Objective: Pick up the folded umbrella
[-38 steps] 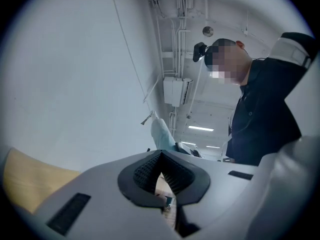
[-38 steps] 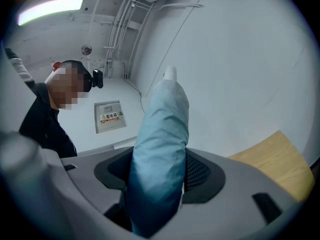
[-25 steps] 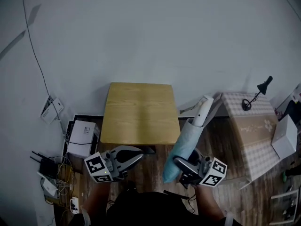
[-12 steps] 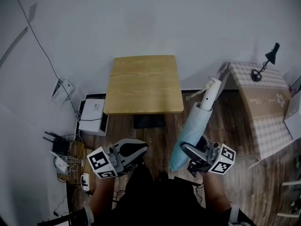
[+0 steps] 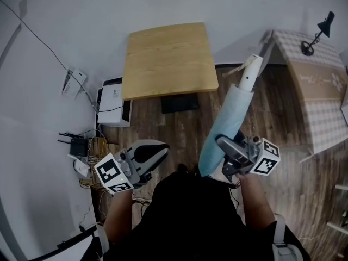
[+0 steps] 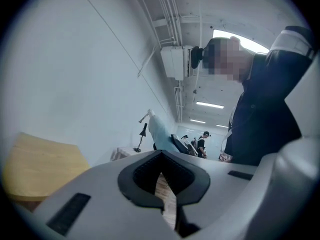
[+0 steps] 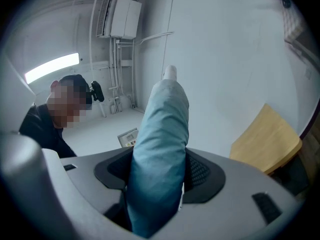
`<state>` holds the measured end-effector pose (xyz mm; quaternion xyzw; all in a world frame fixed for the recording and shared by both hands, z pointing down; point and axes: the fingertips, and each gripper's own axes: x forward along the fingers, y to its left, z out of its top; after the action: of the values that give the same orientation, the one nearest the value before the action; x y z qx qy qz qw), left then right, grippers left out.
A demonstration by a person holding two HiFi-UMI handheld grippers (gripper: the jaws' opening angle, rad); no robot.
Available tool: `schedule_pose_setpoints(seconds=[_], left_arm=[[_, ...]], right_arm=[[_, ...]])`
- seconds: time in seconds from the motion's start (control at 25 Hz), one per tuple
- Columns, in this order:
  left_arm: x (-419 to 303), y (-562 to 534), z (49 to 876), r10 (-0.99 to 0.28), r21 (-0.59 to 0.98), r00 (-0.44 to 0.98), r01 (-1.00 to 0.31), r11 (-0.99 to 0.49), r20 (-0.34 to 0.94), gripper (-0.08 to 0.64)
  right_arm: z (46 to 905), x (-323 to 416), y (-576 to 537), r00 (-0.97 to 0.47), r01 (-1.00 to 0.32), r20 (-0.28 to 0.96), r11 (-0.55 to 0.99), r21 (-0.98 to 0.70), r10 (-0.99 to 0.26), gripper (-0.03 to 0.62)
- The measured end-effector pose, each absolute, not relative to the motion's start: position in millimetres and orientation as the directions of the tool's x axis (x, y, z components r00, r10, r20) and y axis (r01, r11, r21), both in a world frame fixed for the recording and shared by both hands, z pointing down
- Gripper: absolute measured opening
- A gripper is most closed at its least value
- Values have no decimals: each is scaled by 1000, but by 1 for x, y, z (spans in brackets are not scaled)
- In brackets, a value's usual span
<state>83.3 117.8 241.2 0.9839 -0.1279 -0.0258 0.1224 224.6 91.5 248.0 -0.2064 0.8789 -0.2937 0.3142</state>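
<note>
Right tool (image 5: 224, 147): jaws clamped on the lower part of the folded umbrella (image 5: 228, 116), its light blue cloth pressed between the pads.
Folded umbrella: held in the air above the wooden floor (image 5: 182, 124), white end pointing to 1 o'clock.
Left tool (image 5: 156, 150): jaws together, holding nothing, at 9 o'clock from the right tool.
Tabletop (image 5: 168, 58): at 11 o'clock from the umbrella, well apart.

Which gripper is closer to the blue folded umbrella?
Right. The right gripper is clamped on the umbrella near its lower end; the left gripper is apart, to its left, empty.
</note>
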Motion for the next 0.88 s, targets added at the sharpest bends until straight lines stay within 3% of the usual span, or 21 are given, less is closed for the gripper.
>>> schedule_pose_setpoints(seconds=[0.56,0.88], left_arm=[[85,102,238,-264,241,964,-261,-935,21,12],[97,109,271,-257,269,959,-280,-922,115,12]], right_arm=[[240,233,80,-698,-119,-488,757,-643,-524,288],[269,232,68,-712,-55,-495,742,-668,-498,288]])
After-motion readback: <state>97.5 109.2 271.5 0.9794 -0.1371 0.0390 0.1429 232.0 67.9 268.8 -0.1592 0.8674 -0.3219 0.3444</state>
